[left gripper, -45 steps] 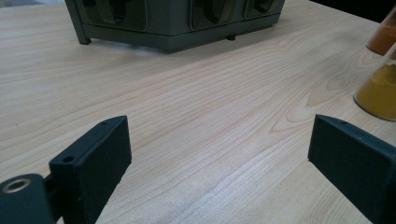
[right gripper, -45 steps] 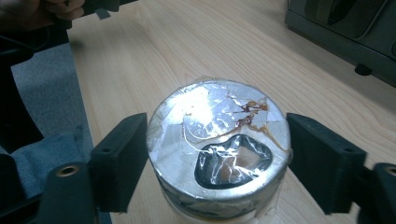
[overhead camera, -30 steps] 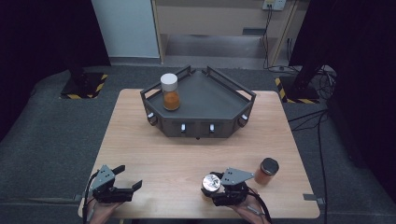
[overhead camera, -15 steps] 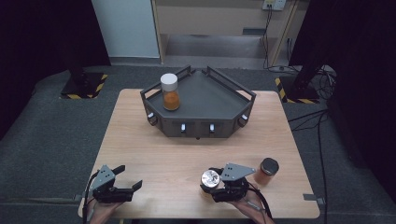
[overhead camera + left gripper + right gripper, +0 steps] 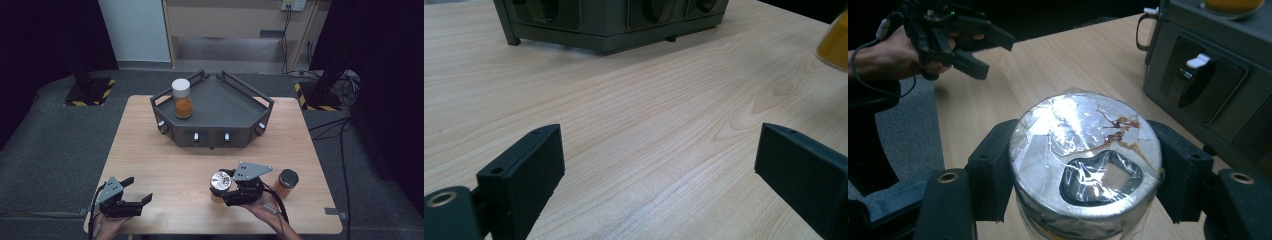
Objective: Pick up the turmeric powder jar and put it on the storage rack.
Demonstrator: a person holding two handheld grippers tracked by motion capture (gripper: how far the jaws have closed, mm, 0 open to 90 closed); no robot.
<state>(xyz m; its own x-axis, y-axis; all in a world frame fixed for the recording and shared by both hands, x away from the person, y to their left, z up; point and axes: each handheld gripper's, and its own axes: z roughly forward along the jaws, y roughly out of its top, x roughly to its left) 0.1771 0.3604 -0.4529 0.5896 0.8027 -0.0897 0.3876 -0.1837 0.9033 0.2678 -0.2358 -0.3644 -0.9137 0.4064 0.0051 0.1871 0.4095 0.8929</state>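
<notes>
**Foil-topped jar gripped, tray ahead**

Wooden counter point(image 5: 165, 150) w/ dark tray point(image 5: 240, 107) at far side. Right gripper point(image 5: 1083, 200), fingers clamped on foil-sealed jar point(image 5: 1087, 150), near side of tray. Left gripper point(image 5: 659, 165) fingers wide, empty. Likely carry step; next: place jar on tray beside white-capped jar point(image 5: 182, 98).

Room: light wooden worktop point(image 5: 150, 150) on grey carpet floor point(image 5: 50, 140), 2 black stands on yellow-black striped bases point(image 5: 90, 92) either side, pale wall panel point(image 5: 135, 30) behind, wall socket point(image 5: 292, 5) with trailing cables point(image 5: 345, 85), dark surrounds.
</notes>
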